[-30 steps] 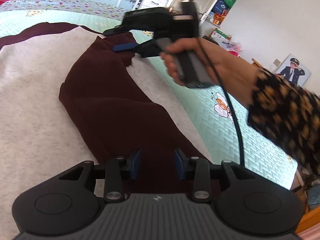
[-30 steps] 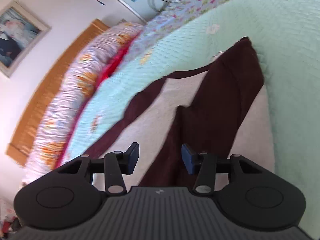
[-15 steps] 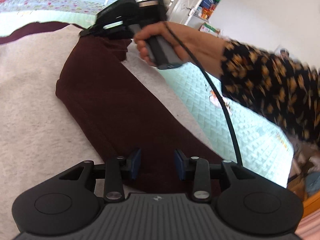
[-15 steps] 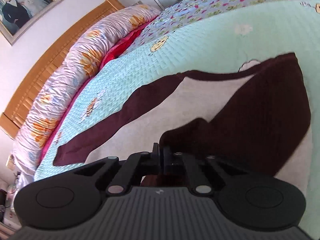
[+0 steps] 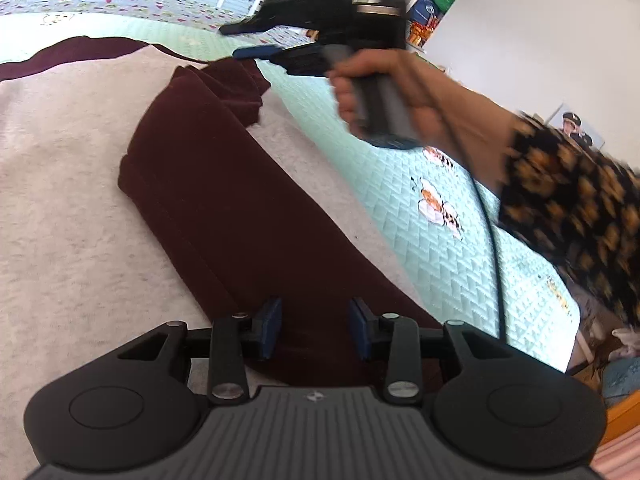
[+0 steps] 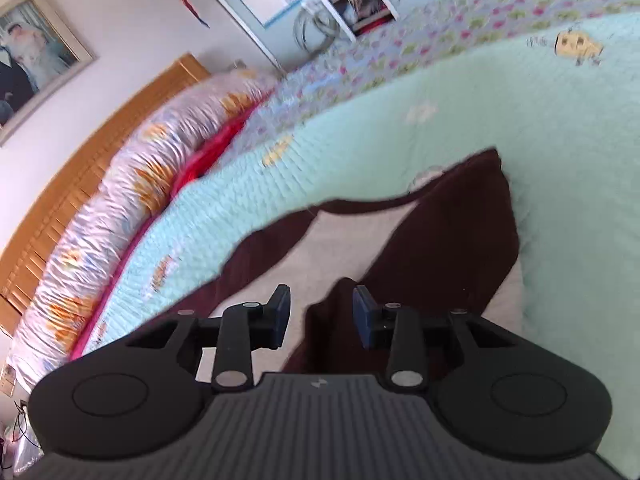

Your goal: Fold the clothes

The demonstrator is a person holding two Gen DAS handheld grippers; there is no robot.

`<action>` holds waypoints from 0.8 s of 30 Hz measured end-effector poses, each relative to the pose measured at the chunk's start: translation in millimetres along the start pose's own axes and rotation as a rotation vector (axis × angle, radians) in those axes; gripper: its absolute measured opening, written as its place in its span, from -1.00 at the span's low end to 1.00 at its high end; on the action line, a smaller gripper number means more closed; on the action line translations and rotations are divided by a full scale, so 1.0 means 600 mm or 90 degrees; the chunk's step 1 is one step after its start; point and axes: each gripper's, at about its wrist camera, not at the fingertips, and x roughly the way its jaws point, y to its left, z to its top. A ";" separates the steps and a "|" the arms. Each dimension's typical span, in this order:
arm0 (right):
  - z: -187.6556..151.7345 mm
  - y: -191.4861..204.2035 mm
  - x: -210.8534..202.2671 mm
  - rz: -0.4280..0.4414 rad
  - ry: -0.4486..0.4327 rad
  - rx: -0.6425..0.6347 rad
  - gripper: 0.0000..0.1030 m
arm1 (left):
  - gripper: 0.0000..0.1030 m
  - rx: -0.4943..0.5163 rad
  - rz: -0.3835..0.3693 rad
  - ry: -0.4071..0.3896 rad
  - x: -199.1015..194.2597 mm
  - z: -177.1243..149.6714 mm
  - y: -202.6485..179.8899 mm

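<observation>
A light grey top (image 5: 68,184) with dark maroon sleeves lies flat on the bed. One maroon sleeve (image 5: 224,200) is folded across the grey body; it also shows in the right wrist view (image 6: 452,232). My left gripper (image 5: 314,326) is open, low over the near end of that sleeve. My right gripper (image 6: 320,312) is open and empty above the sleeve's cuff end; in the left wrist view it (image 5: 276,52) hovers just past the bunched cuff (image 5: 236,84). The other maroon sleeve (image 6: 260,252) lies stretched out to the left.
A mint quilted bedspread (image 5: 440,208) covers the bed. A rolled floral quilt (image 6: 132,184) and wooden headboard (image 6: 80,136) lie at the left. The bed edge (image 5: 576,344) is at the right. Shelves and cupboards stand behind.
My right gripper closed on the sleeve's cuff half a second ago, then opened and lifted off it. The cuff now lies bunched on the garment. My left gripper stayed open in place.
</observation>
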 end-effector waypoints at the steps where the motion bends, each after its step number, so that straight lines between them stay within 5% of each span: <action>1: -0.009 0.008 -0.011 0.034 0.006 0.013 -0.25 | -0.22 -0.006 -0.001 -0.008 -0.005 0.002 0.001; 4: -0.054 0.018 -0.001 0.110 0.090 0.070 -0.23 | -0.20 -0.026 -0.003 -0.032 -0.021 0.008 0.006; 7: -0.095 -0.012 0.035 0.060 0.140 0.122 -0.21 | -0.17 -0.055 0.008 -0.048 -0.035 0.010 0.023; 9: -0.109 -0.044 0.048 0.021 0.123 0.162 -0.93 | -0.17 -0.082 0.021 -0.051 -0.043 0.011 0.039; 10: -0.109 -0.050 0.047 0.012 0.111 0.179 -0.97 | -0.17 -0.098 0.023 -0.054 -0.047 0.011 0.048; 15: -0.108 0.018 0.011 -0.001 0.062 0.136 -0.49 | -0.17 -0.156 0.031 -0.103 -0.084 0.014 0.083; 17: -0.118 0.022 0.004 0.025 0.042 0.164 -0.11 | -0.13 -0.170 0.039 -0.127 -0.097 0.014 0.095; 19: -0.128 0.003 0.019 -0.016 0.044 0.190 0.00 | -0.11 -0.186 0.054 -0.149 -0.108 0.015 0.108; 20: -0.130 -0.006 0.025 -0.042 0.044 0.195 -0.43 | -0.11 -0.199 0.063 -0.160 -0.116 0.015 0.115; 21: -0.131 -0.009 0.026 -0.060 0.036 0.204 -0.62 | -0.11 -0.212 0.071 -0.171 -0.124 0.015 0.124; 24: -0.134 0.017 0.023 -0.118 0.005 0.202 -0.68 | -0.11 -0.254 0.095 -0.204 -0.160 0.016 0.145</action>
